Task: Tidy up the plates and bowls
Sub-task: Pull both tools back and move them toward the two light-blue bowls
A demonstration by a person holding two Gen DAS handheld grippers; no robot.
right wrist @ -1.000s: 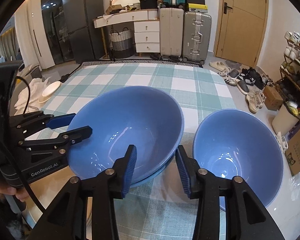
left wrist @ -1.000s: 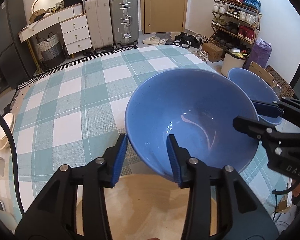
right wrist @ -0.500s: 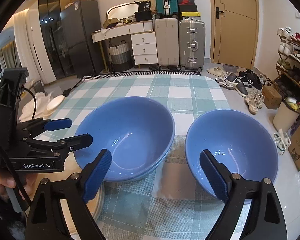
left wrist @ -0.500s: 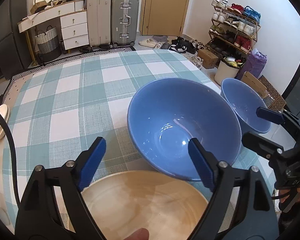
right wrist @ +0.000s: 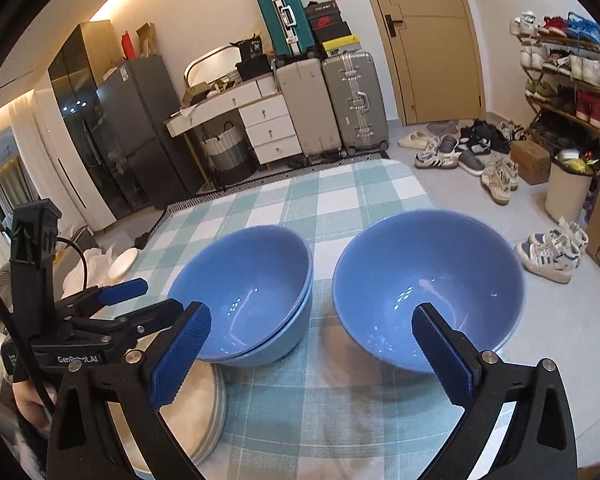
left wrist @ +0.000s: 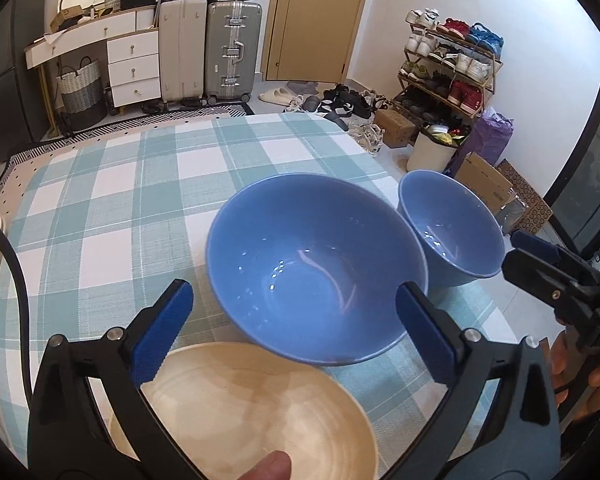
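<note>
While two blue bowls (right wrist: 252, 296) already sit nested at centre frame, a third single bowl (right wrist: 428, 292) waits at right, unstacked. Cream plates (right wrist: 196, 412) lie piled at lower left. Left gripper (left wrist: 296, 332) and right gripper (right wrist: 312, 356) both gape empty.

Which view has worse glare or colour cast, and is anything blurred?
Left wrist: even daylight, small highlights inside the stacked bowls, plate soft up close. Right wrist: warm ceiling glow top left, cooler cast, glints in the single bowl; strong fisheye bending in both.
</note>
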